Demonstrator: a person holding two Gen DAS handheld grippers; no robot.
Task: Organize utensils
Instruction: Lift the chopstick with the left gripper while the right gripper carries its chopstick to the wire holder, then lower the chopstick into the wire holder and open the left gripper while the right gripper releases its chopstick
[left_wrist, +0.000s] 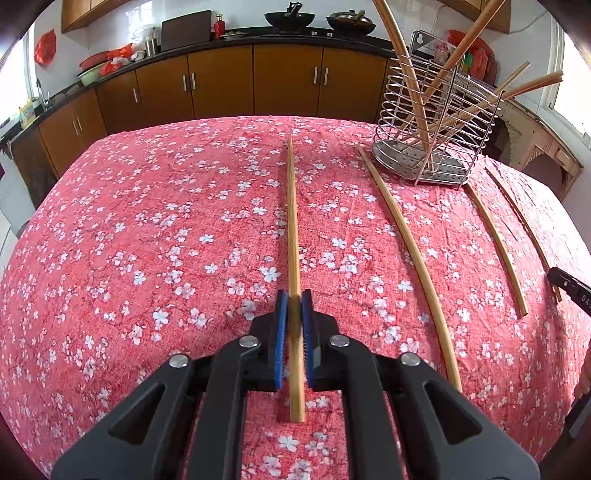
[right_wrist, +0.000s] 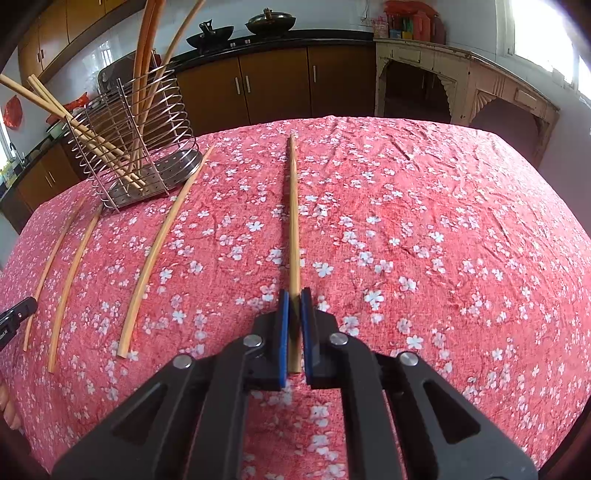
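My left gripper (left_wrist: 294, 306) is shut on a wooden chopstick (left_wrist: 293, 221) that points straight away over the red flowered tablecloth (left_wrist: 147, 240). My right gripper (right_wrist: 294, 306) is likewise shut on a second chopstick (right_wrist: 293, 221). Between the two grippers, two loose chopsticks (left_wrist: 406, 251) (left_wrist: 498, 251) lie on the cloth; the right wrist view shows these chopsticks (right_wrist: 162, 251) (right_wrist: 74, 280) on its left. A wire utensil holder (left_wrist: 436, 129) (right_wrist: 136, 147) stands at the far side between both grippers, with several chopsticks leaning in it.
The right gripper's tip (left_wrist: 570, 290) shows at the right edge of the left wrist view, and the left gripper's tip (right_wrist: 16, 314) at the left edge of the right wrist view. Brown kitchen cabinets (left_wrist: 221, 85) run behind the table. A pale wooden sideboard (right_wrist: 461, 85) stands at the far right.
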